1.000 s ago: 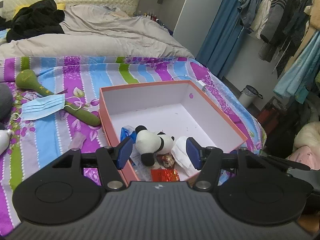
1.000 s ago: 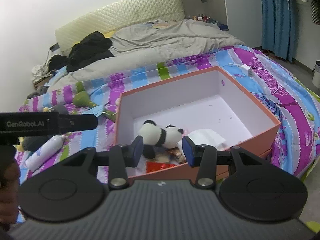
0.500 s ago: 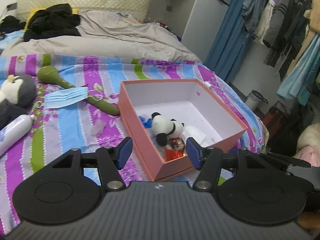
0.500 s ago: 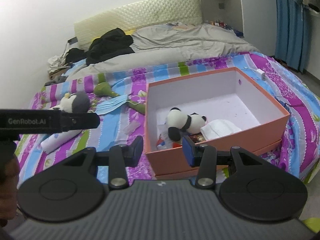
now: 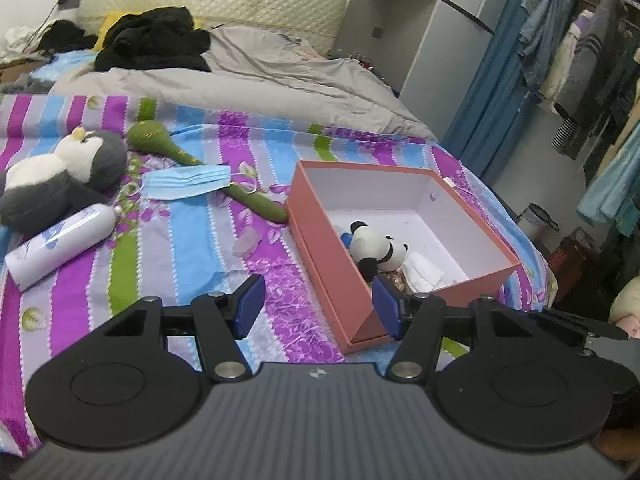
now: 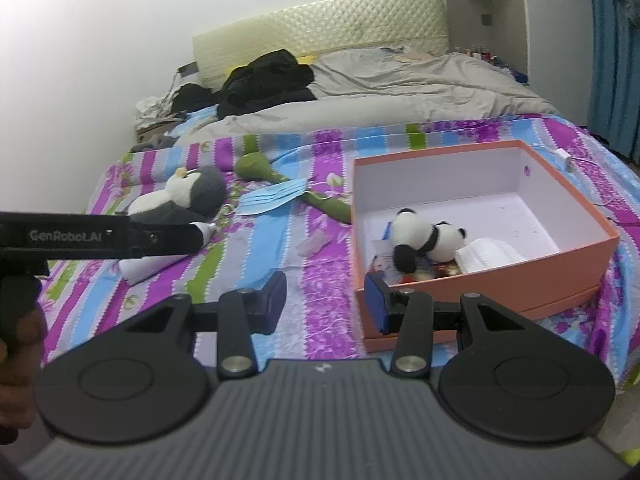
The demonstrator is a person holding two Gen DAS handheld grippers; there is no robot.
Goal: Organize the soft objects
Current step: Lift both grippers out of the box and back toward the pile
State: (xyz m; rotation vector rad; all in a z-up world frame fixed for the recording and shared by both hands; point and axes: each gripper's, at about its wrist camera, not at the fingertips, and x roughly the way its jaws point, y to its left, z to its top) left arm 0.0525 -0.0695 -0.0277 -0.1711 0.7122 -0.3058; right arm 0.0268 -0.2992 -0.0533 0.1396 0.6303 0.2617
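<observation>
An orange box (image 5: 320, 232) (image 6: 560, 256) with a white inside sits on the striped bedspread. In it lie a panda plush (image 5: 374, 250) (image 6: 424, 238), a white cloth (image 5: 424, 274) (image 6: 488, 254) and some small packets. Left of the box lie a grey penguin plush (image 5: 60, 176) (image 6: 188, 198), a blue face mask (image 5: 188, 182) (image 6: 274, 196), a green stuffed toy (image 5: 160, 144) (image 6: 260, 168) and a white bottle (image 5: 60, 246). My left gripper (image 5: 318, 306) is open and empty over the box's near corner. My right gripper (image 6: 326, 306) is open and empty beside the box's near left corner.
A grey duvet (image 5: 248, 84) with black clothes (image 5: 156, 40) covers the head of the bed. Hanging clothes (image 5: 580, 60) and a small bin (image 5: 536, 220) stand to the right. A white charger cable (image 6: 572, 164) lies behind the box. The other handheld device (image 6: 100, 236) crosses the right view's left.
Both grippers have drawn back and shifted left from the box. The penguin plush and the bottle have come into both views. Jaw widths are unchanged.
</observation>
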